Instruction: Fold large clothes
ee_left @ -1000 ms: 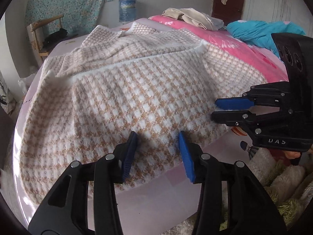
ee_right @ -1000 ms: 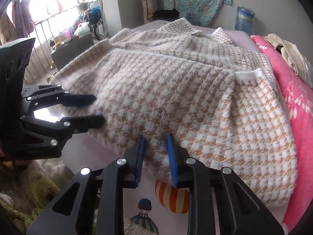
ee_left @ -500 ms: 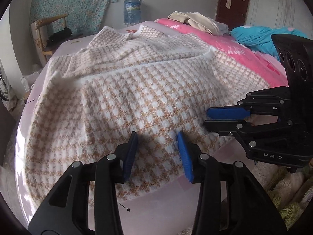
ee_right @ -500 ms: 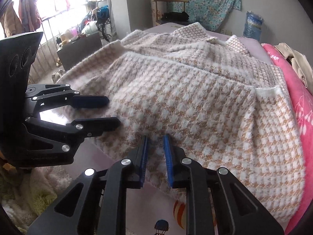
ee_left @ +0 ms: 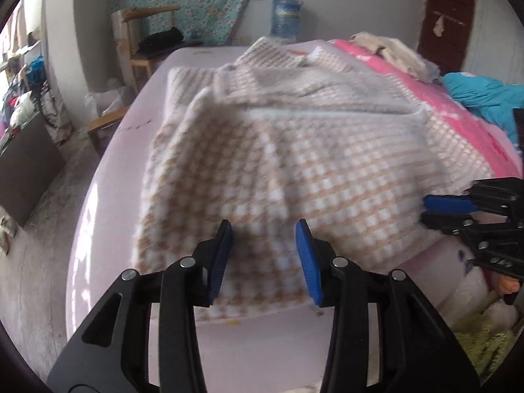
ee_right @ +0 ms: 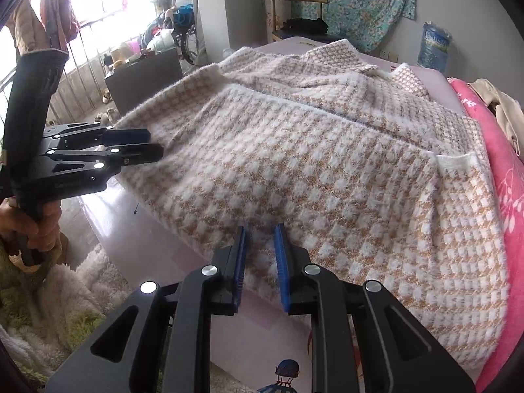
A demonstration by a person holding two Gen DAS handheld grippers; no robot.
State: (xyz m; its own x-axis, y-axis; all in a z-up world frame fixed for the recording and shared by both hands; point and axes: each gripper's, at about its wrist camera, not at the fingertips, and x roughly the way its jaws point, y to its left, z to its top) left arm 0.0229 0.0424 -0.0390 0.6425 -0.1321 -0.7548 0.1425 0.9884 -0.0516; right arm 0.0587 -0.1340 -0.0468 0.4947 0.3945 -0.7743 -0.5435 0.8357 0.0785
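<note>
Left gripper (ee_left: 263,258) near the front: hard black arms, flat blue pads, jaws spread over the near hem, pinching nothing. Right gripper (ee_right: 260,262) beside it, jaws narrow, a fuzzy bit of hem between the pads. Soft, fluffy checked coat (ee_right: 327,170), tan and white squares, spread flat on the smooth pale bed (ee_left: 108,203). Pink blanket (ee_right: 504,177) along the far side.

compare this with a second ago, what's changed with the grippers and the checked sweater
The right gripper narrowed its jaws around the hem of the checked sweater. The left gripper slid left along that hem, and the sweater's left side now sits bunched inward. Its jaws remain apart. The sweater stays spread on the bed.
</note>
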